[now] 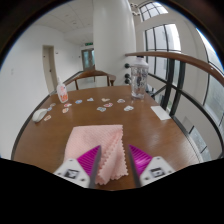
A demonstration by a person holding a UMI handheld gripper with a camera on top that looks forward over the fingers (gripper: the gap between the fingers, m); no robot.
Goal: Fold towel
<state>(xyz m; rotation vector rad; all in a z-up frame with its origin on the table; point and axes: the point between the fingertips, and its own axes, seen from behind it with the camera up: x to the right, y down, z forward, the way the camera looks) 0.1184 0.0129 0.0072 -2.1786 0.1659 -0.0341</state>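
The gripper [118,160] is spread apart, holding nothing — its left pad [92,156] overlaps the pink towel [97,150], which lies flat near the table's [150,135] front edge. Bare wood stretches right of it and beyond, up to small cards [100,102], a bottle [62,93] and a clear jug [139,80] — no writing is readable.

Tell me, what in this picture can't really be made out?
- Gripper view: the near edge of the pink cloth towel on the round wooden table is hidden behind the gripper and its purple-padded fingers.
- The small flat items scattered across the far tabletop are too small to identify.
- The clear jug-like container is too distant to show its contents.
- The table's near rim is cut off below the fingers.
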